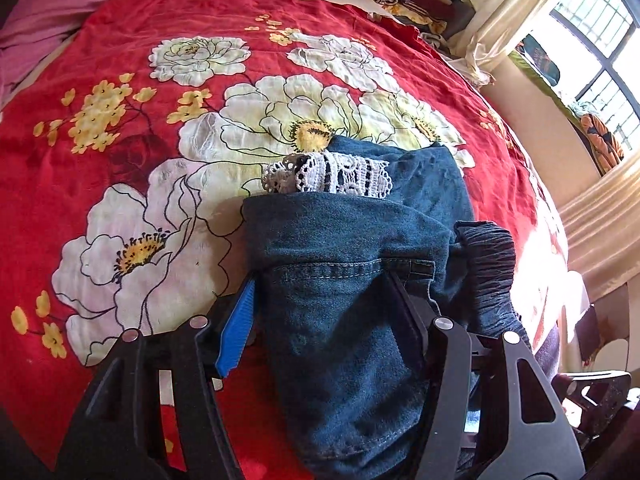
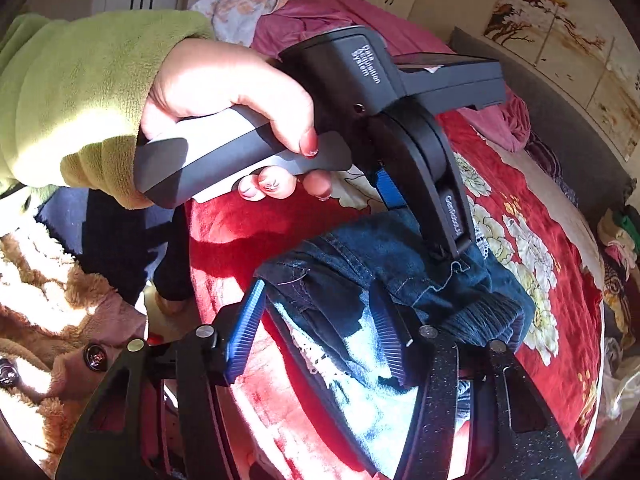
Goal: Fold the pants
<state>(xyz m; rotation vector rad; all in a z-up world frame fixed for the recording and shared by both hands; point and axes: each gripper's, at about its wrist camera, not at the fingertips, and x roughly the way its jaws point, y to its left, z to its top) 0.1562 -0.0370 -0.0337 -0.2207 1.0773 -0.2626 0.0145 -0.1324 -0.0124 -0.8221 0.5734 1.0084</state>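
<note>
- The left tongs (image 1: 324,304) straddle a folded bundle of denim pants (image 1: 348,320); the blue pad (image 1: 237,328) stands off the cloth on one side, so the jaws look spread rather than pinching.
- The right tongs (image 2: 320,332) have denim between their ribbed pads (image 2: 244,332); a gap shows beside the blue one, and whether they grip cannot be told.
- The pants (image 2: 404,264) lie folded on a bed covered by a red floral spread (image 1: 160,128), near its edge.
- White lace trim (image 1: 332,176) pokes from the top of the fold.
- A hand (image 2: 224,96) in a green fleece sleeve (image 2: 72,88) holds the left tongs' handle over the denim.
</note>
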